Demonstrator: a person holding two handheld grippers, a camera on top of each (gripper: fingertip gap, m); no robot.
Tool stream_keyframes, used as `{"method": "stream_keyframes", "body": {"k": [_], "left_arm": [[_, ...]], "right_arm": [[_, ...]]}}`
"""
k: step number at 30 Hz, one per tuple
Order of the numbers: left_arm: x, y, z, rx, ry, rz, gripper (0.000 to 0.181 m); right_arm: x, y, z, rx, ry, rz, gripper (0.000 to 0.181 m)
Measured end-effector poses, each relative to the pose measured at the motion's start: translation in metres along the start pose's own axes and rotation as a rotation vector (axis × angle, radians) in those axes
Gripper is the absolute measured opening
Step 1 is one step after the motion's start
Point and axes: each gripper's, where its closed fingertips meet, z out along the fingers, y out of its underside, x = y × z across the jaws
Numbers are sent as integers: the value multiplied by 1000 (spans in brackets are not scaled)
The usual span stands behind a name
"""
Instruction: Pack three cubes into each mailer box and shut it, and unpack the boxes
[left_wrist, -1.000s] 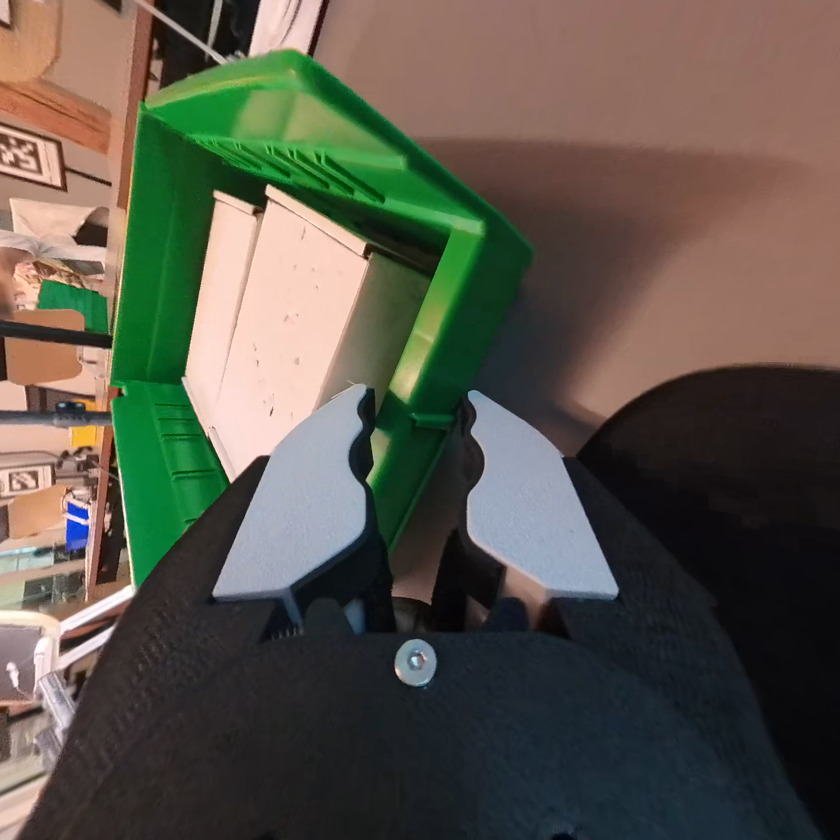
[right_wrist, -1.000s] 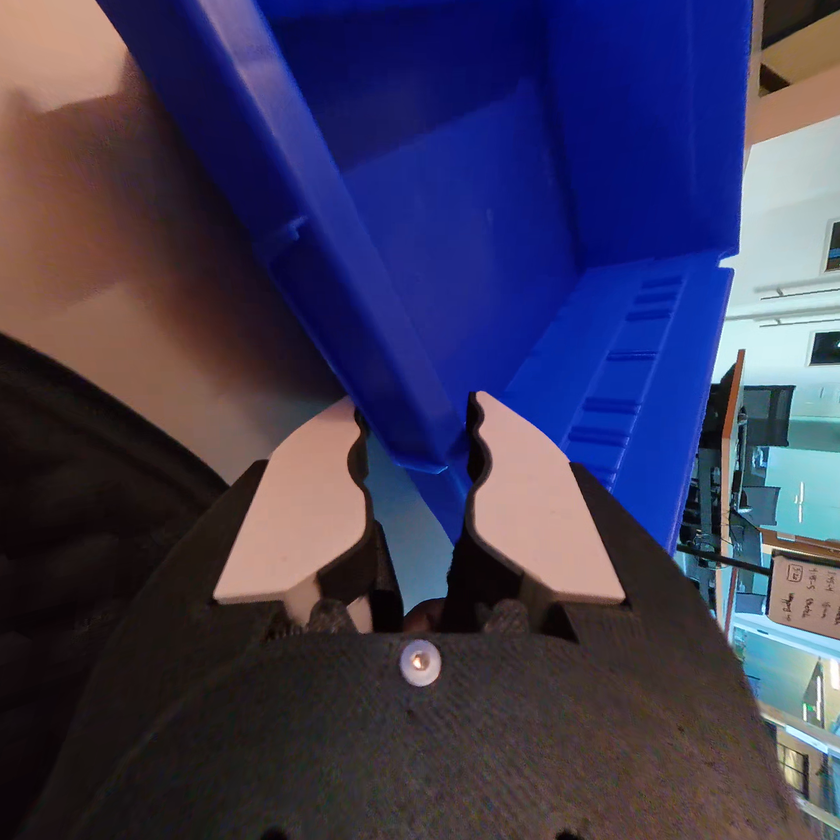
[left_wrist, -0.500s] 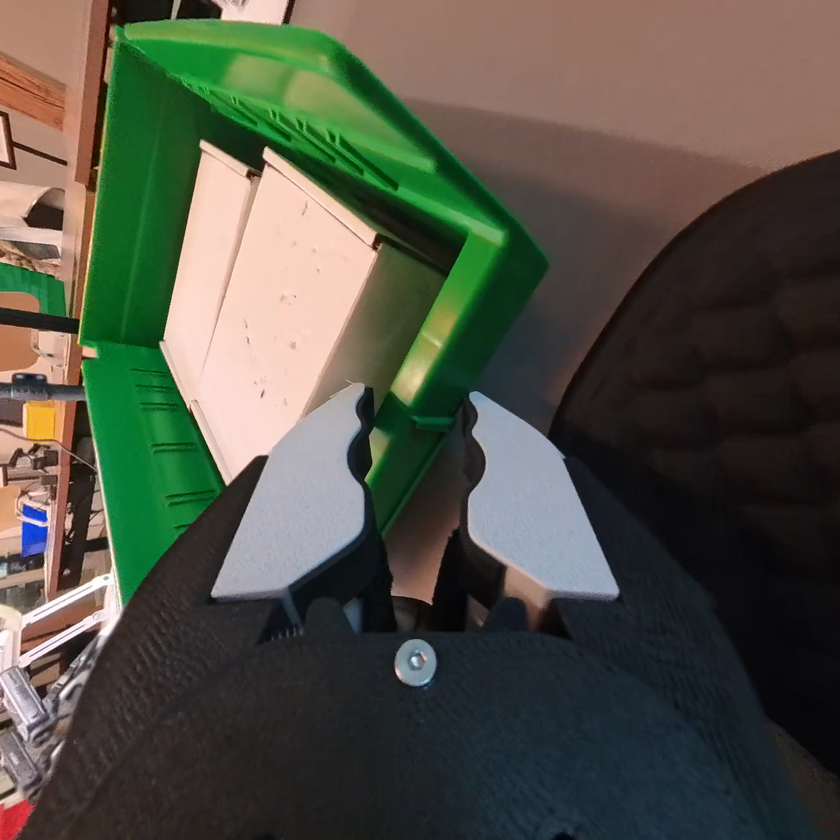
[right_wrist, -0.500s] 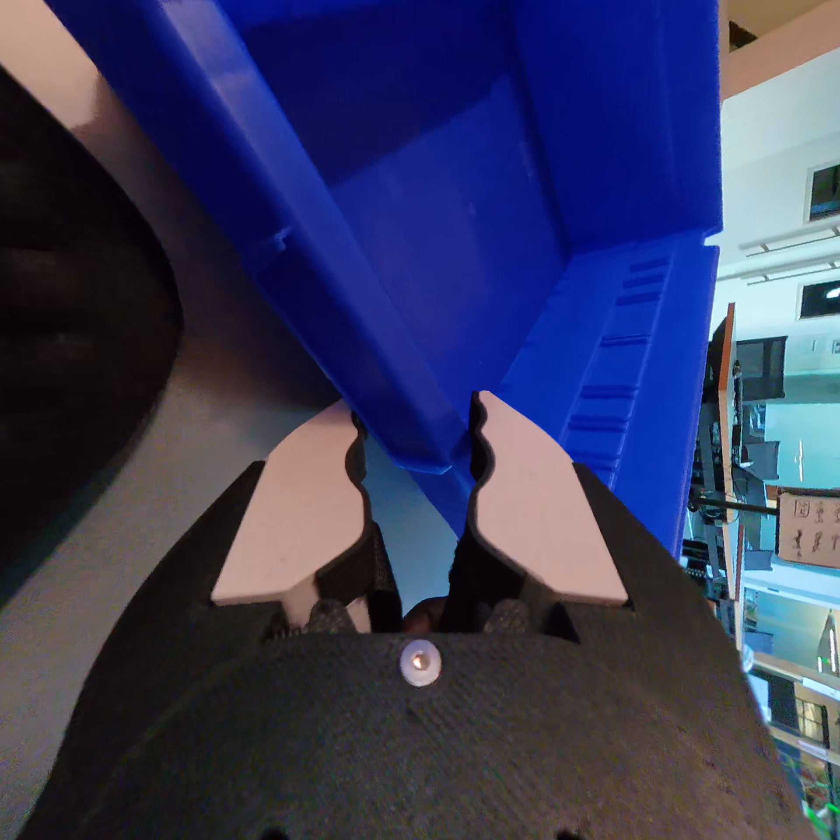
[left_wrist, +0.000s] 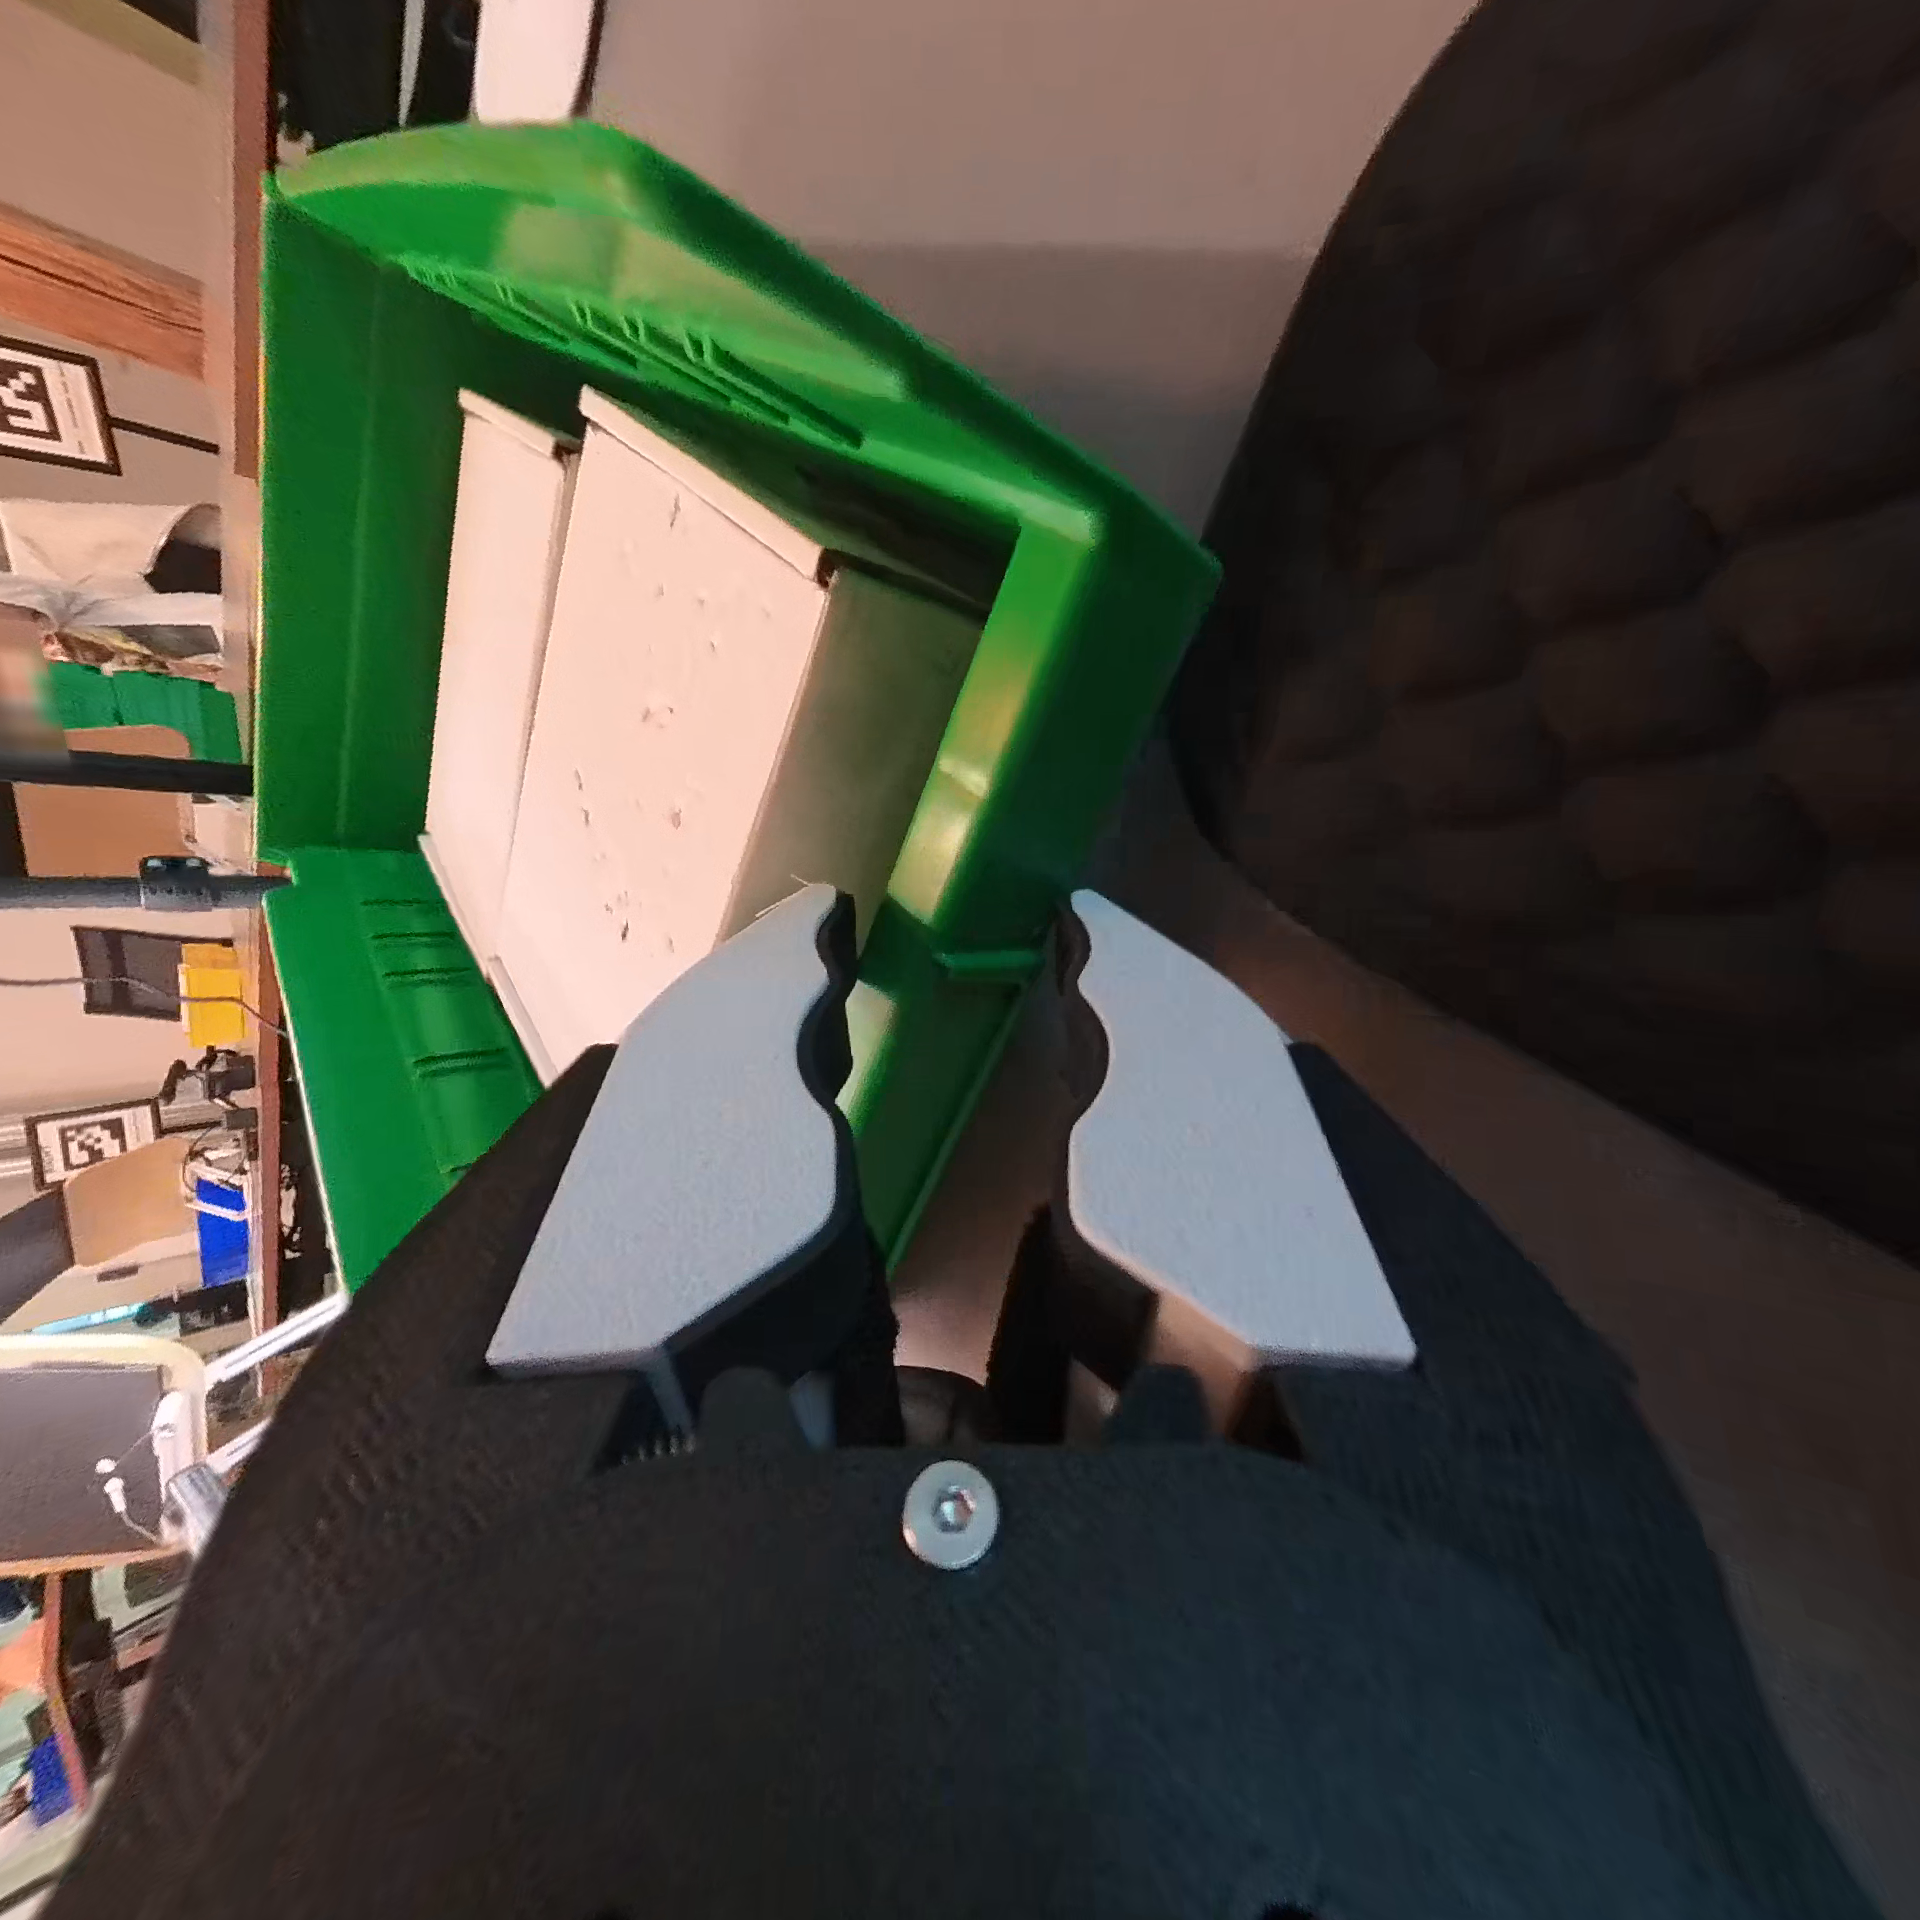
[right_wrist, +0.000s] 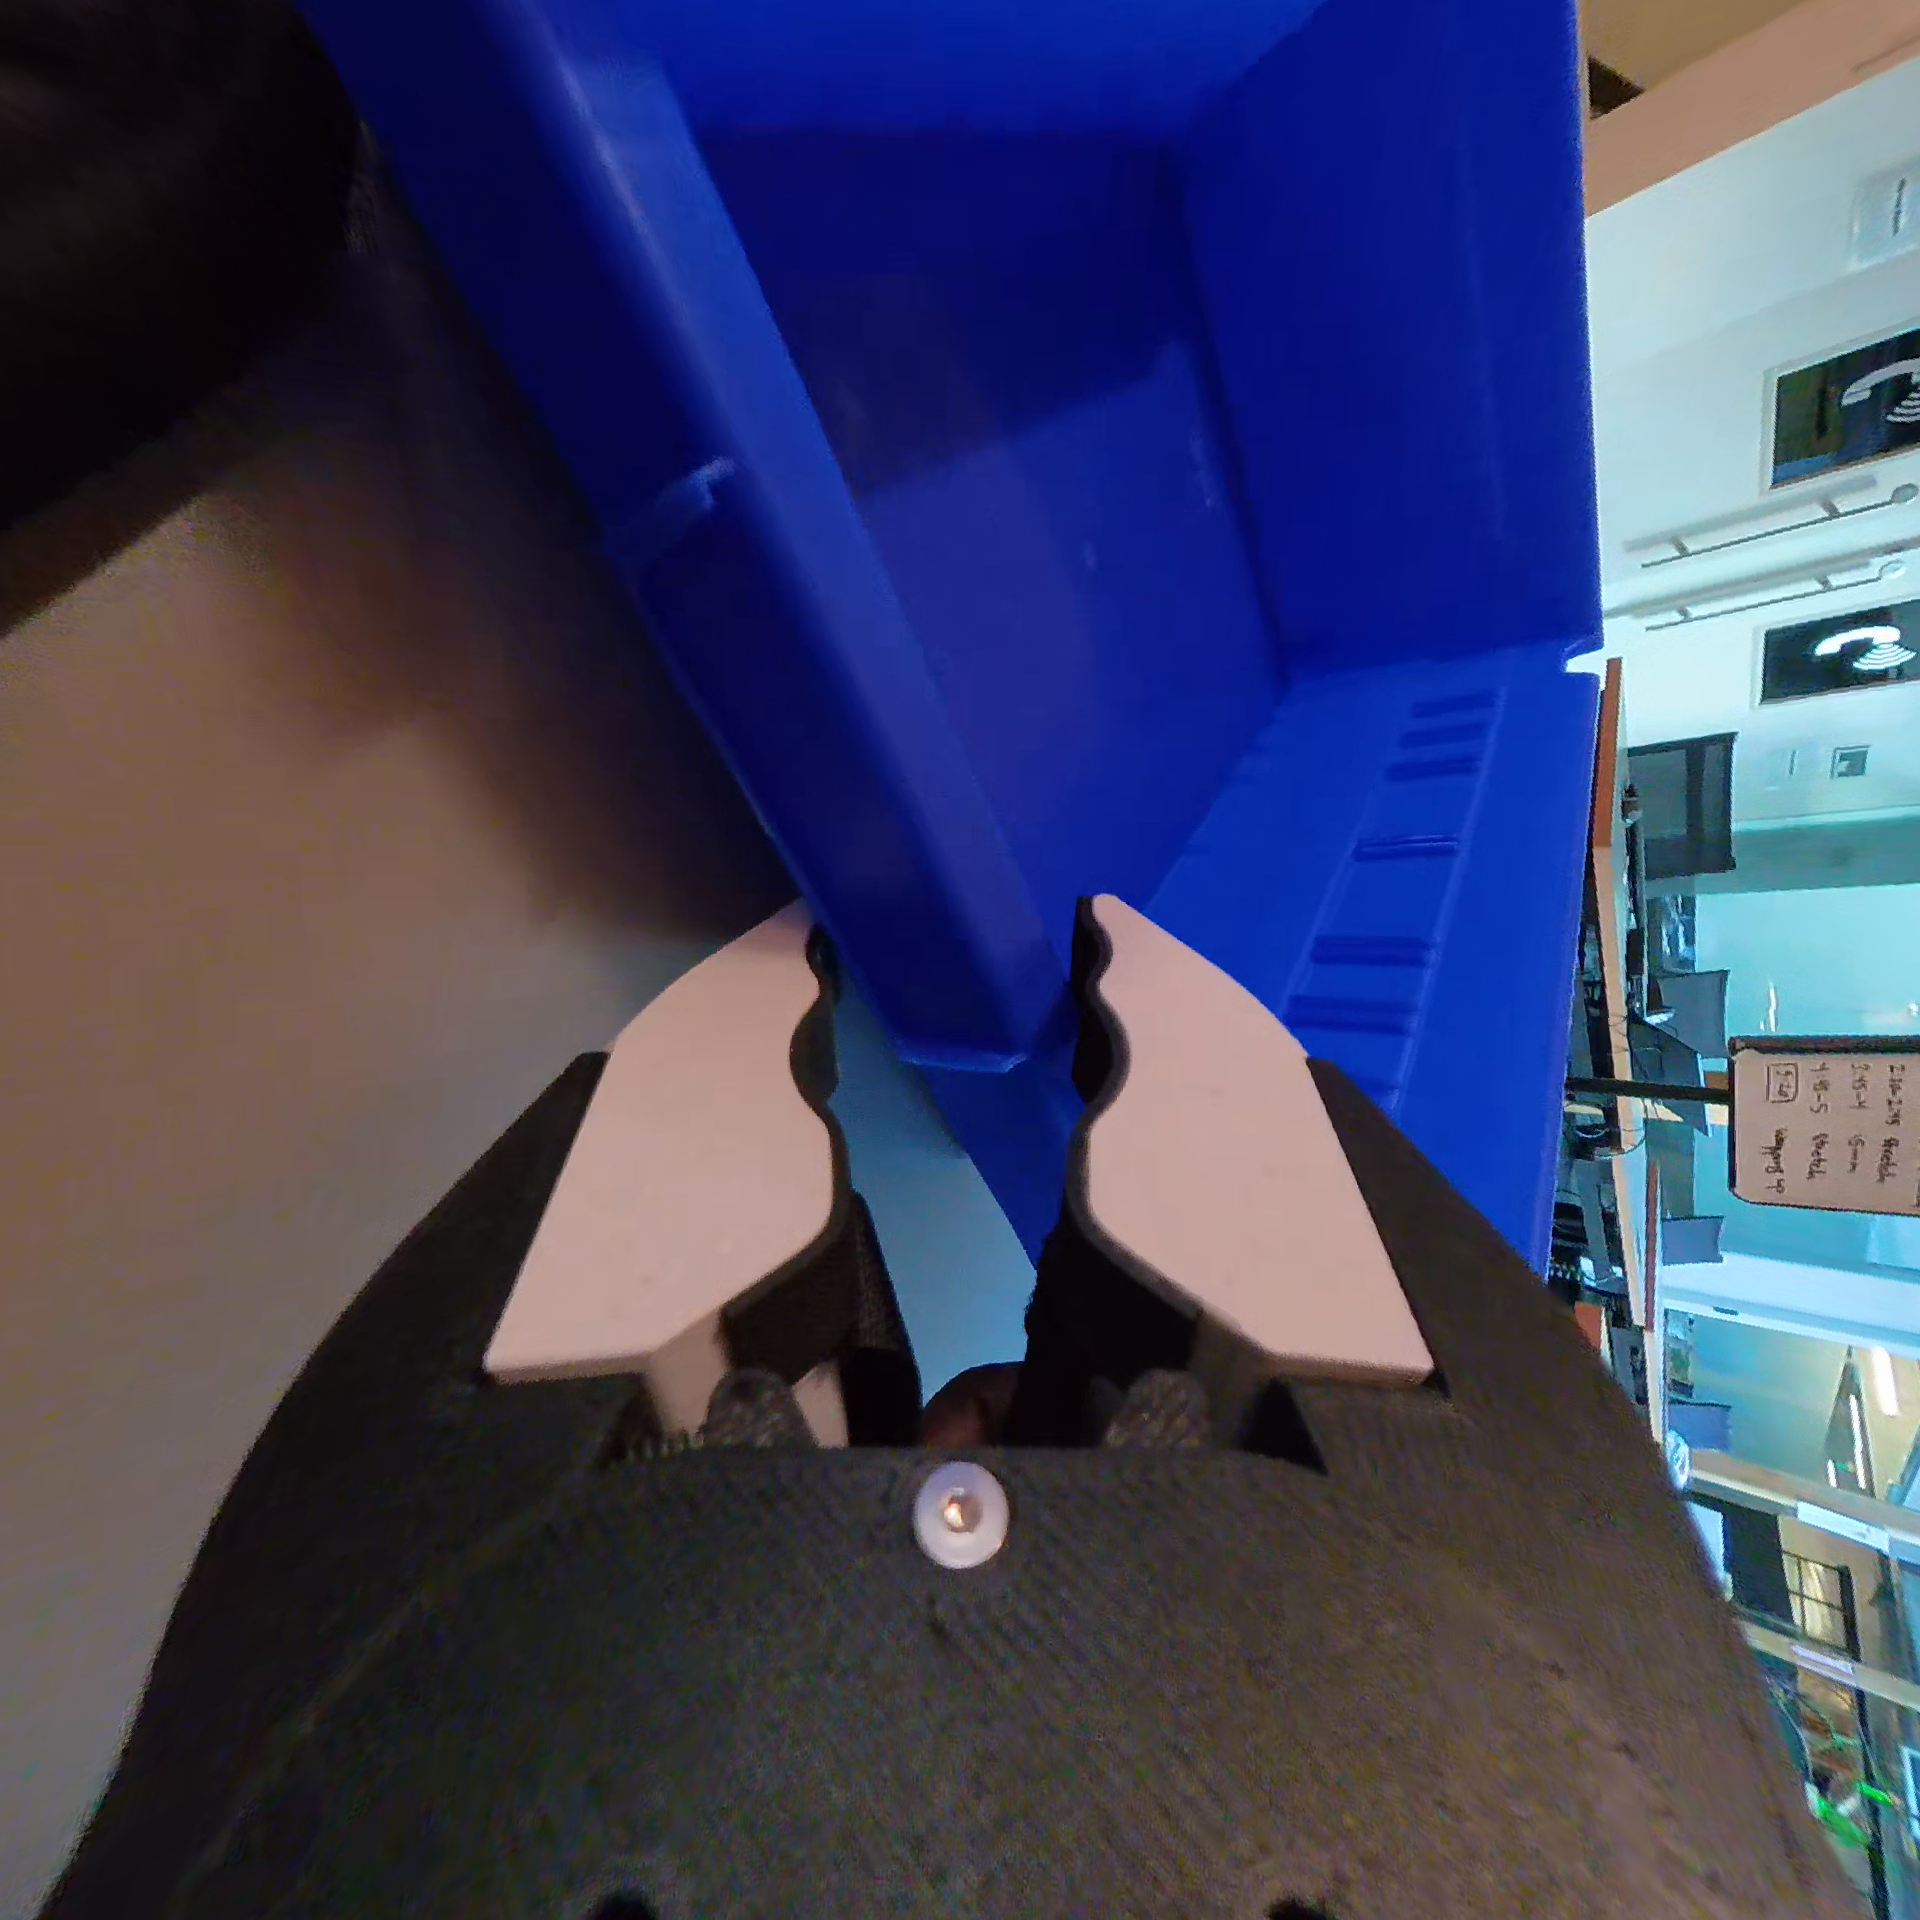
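Note:
In the left wrist view, my left gripper (left_wrist: 951, 925) is shut on the side wall of an open green box (left_wrist: 343, 623), held tipped on its side. Two white cubes (left_wrist: 665, 727) show inside it, side by side. Its lid (left_wrist: 416, 1039) hangs open at the lower left. In the right wrist view, my right gripper (right_wrist: 945, 935) is shut on the wall of an open blue box (right_wrist: 1039, 520), also tipped. The blue box shows no cubes inside. Its lid (right_wrist: 1434, 935) is open to the right.
A pale table surface (left_wrist: 935, 156) lies behind the green box and shows beside the blue box (right_wrist: 312, 831). A large dark rounded shape (left_wrist: 1610, 623) fills the right of the left wrist view and the top left corner of the right wrist view (right_wrist: 125, 208). Room clutter lies beyond the table edge. To the large dark rounded shape (left_wrist: 1610, 623): left tips about 8 cm, right tips about 55 cm.
Both boxes stay gripped while the views shift. The dark shape has grown in the left wrist view and moved to the top left corner in the right wrist view.

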Motion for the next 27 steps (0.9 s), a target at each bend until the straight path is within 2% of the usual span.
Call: {"method": "stream_keyframes", "body": {"k": [6, 9, 11, 13, 16, 18, 19, 23, 27], "left_arm": [[3, 4, -5, -9, 57, -11, 40], [-12, -13, -22, 94, 85, -57, 59], [-24, -33, -37, 218, 136, -76, 66], [-32, -41, -43, 261, 243, -76, 75], [-46, -41, -31, 245, 394, -66, 92], [-50, -35, -17, 193, 515, -83, 102], [-54, -32, -10, 169, 554, -83, 108], [-53, -29, 11, 138, 709, -81, 113], [-53, -5, 33, -10, 709, 50, 119]], "right_arm": [[-2, 3, -6, 14, 5, 17, 46], [-6, -7, -20, 112, -102, 172, 67], [-7, -25, -38, 254, -211, 310, 81], [1, -52, -62, 464, -288, 439, 97], [32, -95, -114, 919, -322, 642, 118], [54, -107, -150, 1220, -298, 749, 121], [61, -107, -160, 1311, -276, 784, 120], [67, -101, -162, 1397, -205, 816, 114], [67, -105, -161, 1426, -213, 820, 110]]}}
